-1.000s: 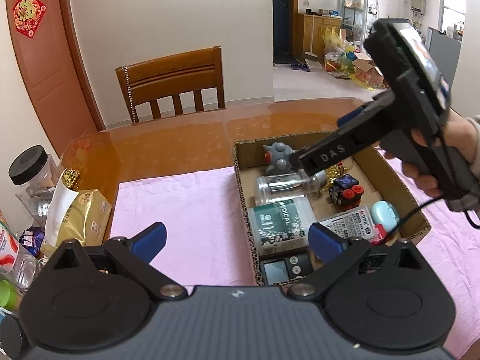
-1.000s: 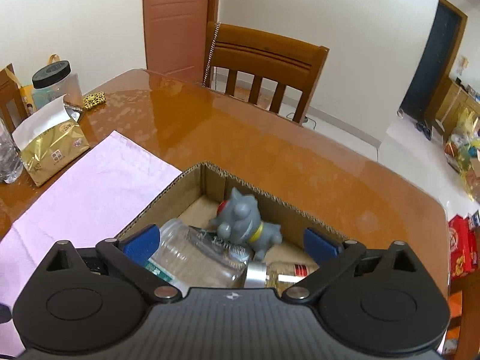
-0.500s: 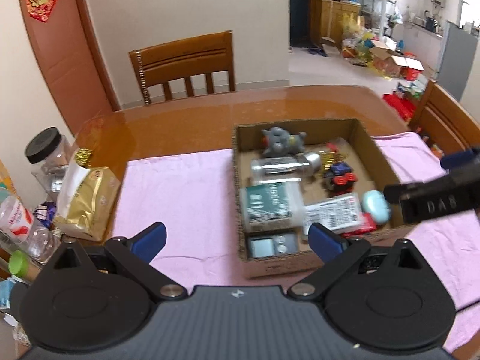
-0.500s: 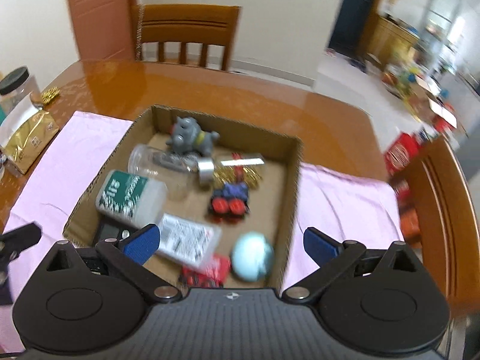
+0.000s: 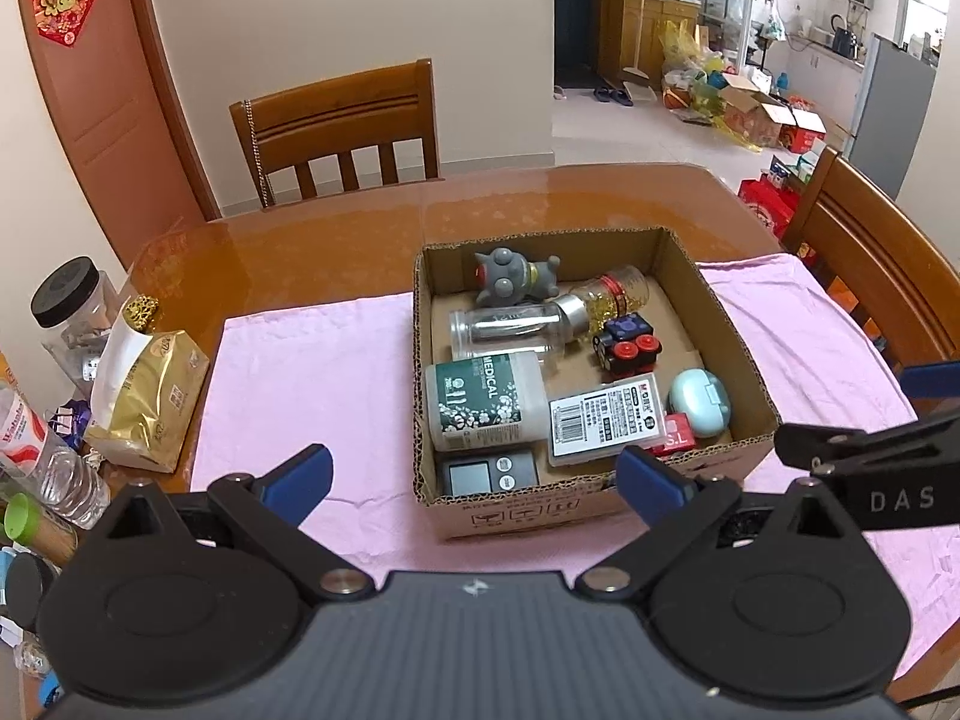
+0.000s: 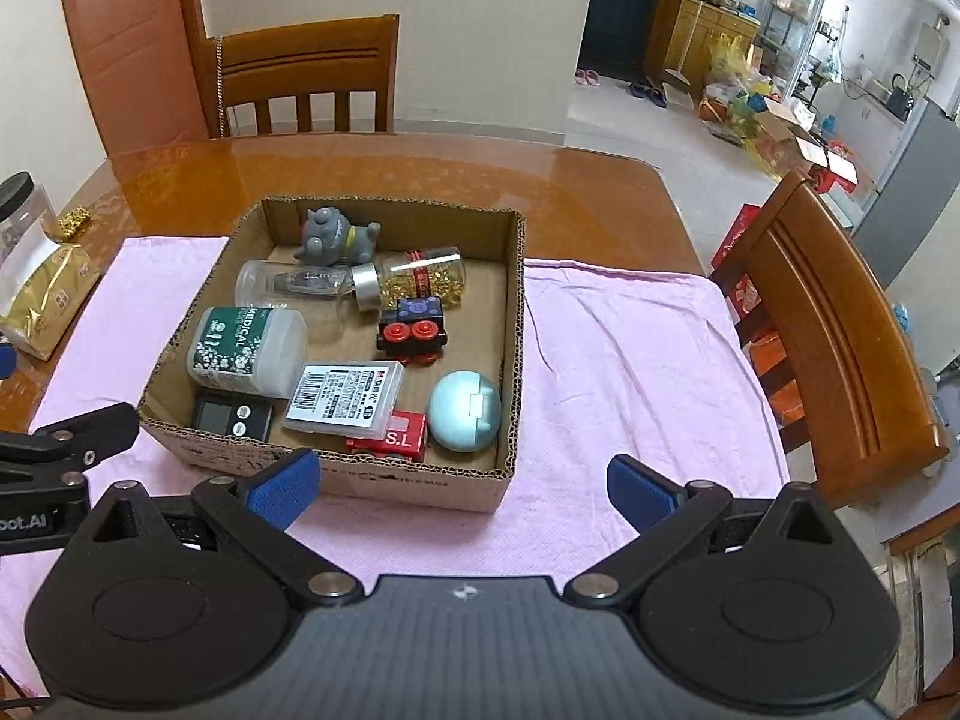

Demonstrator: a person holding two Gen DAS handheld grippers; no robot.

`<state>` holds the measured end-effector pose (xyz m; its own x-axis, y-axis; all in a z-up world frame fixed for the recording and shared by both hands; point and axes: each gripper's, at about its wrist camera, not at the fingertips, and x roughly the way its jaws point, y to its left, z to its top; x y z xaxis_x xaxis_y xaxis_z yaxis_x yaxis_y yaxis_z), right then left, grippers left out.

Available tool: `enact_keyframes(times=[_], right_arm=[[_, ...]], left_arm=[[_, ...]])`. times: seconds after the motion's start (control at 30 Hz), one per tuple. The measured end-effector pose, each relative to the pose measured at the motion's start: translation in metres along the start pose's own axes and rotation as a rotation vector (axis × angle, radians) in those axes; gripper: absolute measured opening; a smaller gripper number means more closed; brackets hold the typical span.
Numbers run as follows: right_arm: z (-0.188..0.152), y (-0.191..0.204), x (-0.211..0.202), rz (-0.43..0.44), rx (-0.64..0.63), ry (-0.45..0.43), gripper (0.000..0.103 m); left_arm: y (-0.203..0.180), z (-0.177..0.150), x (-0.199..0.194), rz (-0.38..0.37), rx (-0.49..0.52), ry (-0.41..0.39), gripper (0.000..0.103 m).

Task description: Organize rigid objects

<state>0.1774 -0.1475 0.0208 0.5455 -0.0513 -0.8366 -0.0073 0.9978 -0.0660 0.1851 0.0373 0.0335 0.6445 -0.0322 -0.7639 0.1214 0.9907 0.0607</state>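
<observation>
1. The rigid things all lie in the cardboard box (image 5: 729,324), which sits on a pink cloth (image 5: 312,372) over the wooden surface (image 5: 288,252), just ahead of both tongs.
2. Inside are a grey toy figure (image 5: 516,283) at the far wall, a clear bottle (image 5: 510,327) on its side, a small jar of gold bits (image 5: 618,291), a white tub marked MEDICAL (image 5: 486,399), a toy train (image 5: 627,351), a flat labelled case (image 5: 606,420), a pale blue egg-shaped case (image 5: 699,402), a red block (image 6: 390,435) and a small dark gadget (image 5: 486,476).
3. Handling, as a judgement: everything looks light and stiff. The bottle and jar are smooth, round and likely breakable — grip them across the body. The flat case is best pinched by its long edges, and the egg case may slip.
4. The left tongs (image 5: 474,477) are spread wide and hold nothing; the right tongs (image 6: 462,483) are spread wide too, also empty.
5. The left view shows the clutter at the surface's left edge — a gold bag (image 5: 147,399), a black-lidded jar (image 5: 72,312), a plastic bottle. The right view shows the red block far better, and more of the chair (image 6: 840,336) on the right.
</observation>
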Motion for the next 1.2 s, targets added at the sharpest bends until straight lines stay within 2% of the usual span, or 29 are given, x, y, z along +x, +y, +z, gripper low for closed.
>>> enact_keyframes(times=[1.2], right_arm=[[0.0047,0.0042,-0.0059,0.022,-0.008,-0.015,0.103]], left_arm=[[0.0022,0.0016,0.0039,0.012,-0.009,0.016,0.100]])
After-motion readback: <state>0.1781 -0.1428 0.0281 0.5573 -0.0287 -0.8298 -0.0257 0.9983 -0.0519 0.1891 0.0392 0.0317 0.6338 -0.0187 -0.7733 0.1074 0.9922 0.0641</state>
